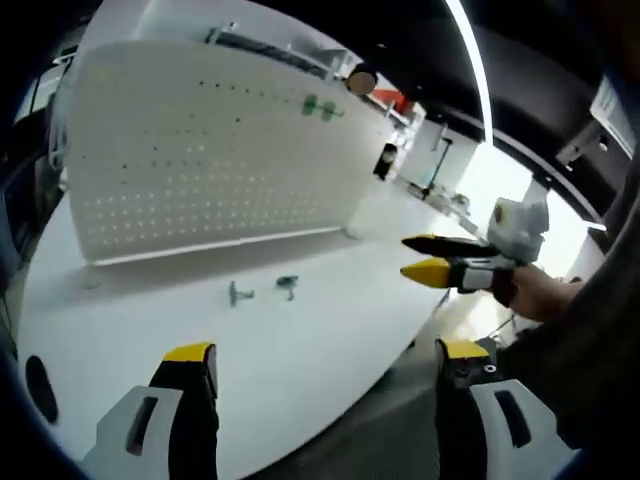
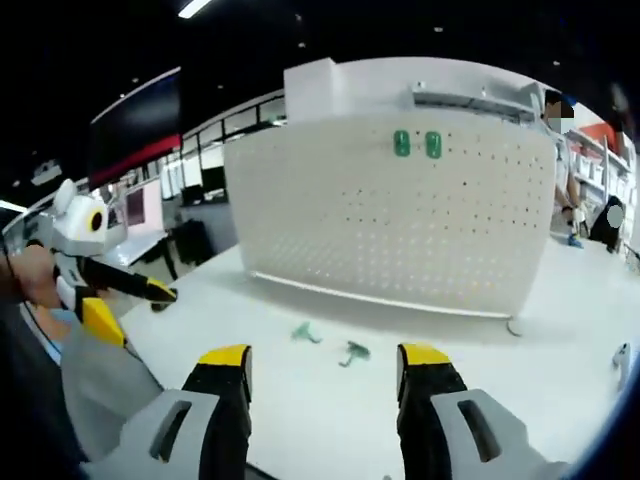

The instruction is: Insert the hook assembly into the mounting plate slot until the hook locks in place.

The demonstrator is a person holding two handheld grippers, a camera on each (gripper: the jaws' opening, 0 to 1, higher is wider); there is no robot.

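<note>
A white worktop (image 2: 330, 400) carries an upright white perforated mounting plate (image 2: 400, 215), its face dotted with rows of small holes and its foot resting on the surface. High on the plate, near 12 o'clock in the right gripper view, two small green hook pieces (image 2: 417, 144) sit side by side in the holes; in the left gripper view they show as a green blur at about 1 o'clock. Two more green hook assemblies (image 2: 328, 343) lie loose on the worktop in front of the plate, just beside one another and apart from both tools; their shape is too small and blurred to make out. The left tool (image 1: 315, 352) hovers over the worktop's near edge with its yellow-tipped jaws spread wide and nothing between them. The right tool (image 2: 323, 356) likewise stands wide and empty, pointed toward the loose hooks. A person (image 2: 560, 150) stands behind the plate at 2 o'clock, partly cut off.
</note>
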